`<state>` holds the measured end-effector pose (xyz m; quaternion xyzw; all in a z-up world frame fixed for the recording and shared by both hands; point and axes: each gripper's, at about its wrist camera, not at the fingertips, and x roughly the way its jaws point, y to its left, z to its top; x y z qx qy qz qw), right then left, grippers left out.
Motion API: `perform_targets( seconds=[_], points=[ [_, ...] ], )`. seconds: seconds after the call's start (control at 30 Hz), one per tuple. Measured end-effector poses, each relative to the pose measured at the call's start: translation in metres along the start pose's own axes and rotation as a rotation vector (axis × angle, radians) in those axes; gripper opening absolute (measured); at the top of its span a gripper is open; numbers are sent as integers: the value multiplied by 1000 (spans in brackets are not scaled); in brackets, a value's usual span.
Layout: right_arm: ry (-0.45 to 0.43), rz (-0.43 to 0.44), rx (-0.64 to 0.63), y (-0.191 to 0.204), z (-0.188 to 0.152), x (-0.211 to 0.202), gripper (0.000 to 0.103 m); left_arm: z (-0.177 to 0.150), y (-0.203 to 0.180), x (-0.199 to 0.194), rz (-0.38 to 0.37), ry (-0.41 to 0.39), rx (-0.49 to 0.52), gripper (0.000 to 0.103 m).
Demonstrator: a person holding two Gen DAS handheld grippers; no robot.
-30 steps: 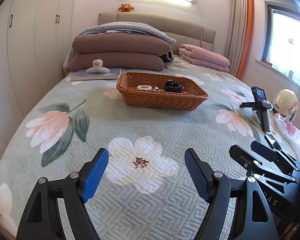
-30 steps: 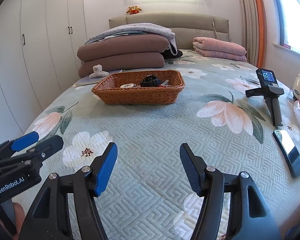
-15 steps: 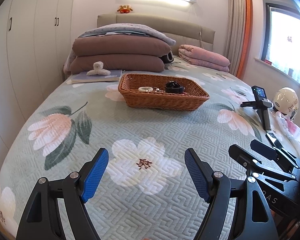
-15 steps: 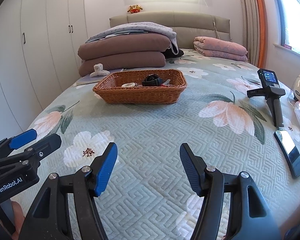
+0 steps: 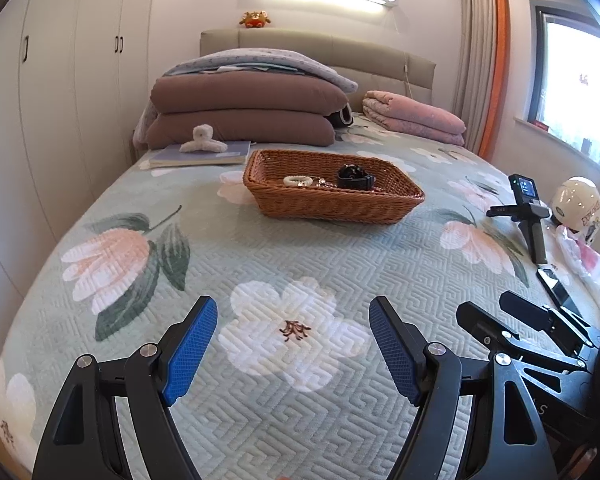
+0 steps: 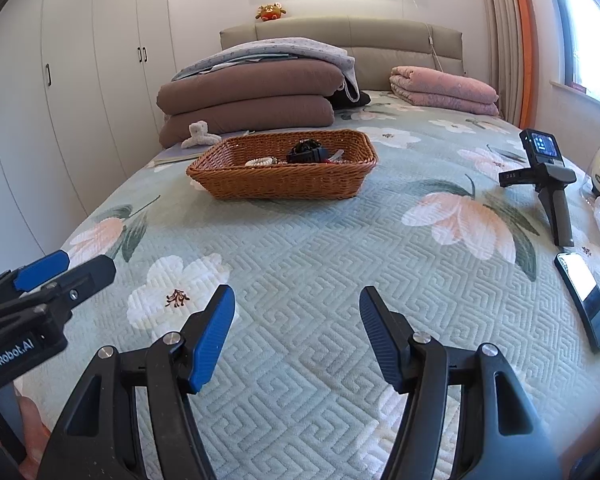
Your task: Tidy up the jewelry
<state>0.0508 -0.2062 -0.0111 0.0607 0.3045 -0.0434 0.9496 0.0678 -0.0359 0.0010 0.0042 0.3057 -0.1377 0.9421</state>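
Both grippers have come a little nearer to the wicker basket since the earlier frames, yet it stays well apart from them, far ahead on the flowered bedspread. Inside it lie a white bead bracelet and a black watch. Left gripper and right gripper both hover with jaws spread wide, holding nothing.
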Motion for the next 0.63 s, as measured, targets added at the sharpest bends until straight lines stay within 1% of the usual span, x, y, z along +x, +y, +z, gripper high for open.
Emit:
perform_targets(
  seconds=[0.33, 0.4, 0.43, 0.63],
  points=[
    [0, -4, 5, -2, -2, 0, 67, -1, -9, -1, 17, -13, 36, 79],
    [1, -5, 8, -3, -2, 1, 67, -1, -10, -2, 32, -29, 39, 79],
    [1, -6, 9, -3, -2, 1, 67, -1, -9, -3, 36, -38, 36, 79],
    [2, -11, 16, -7, -2, 1, 67, 0, 2, 0, 13, -11, -18, 80]
  ],
)
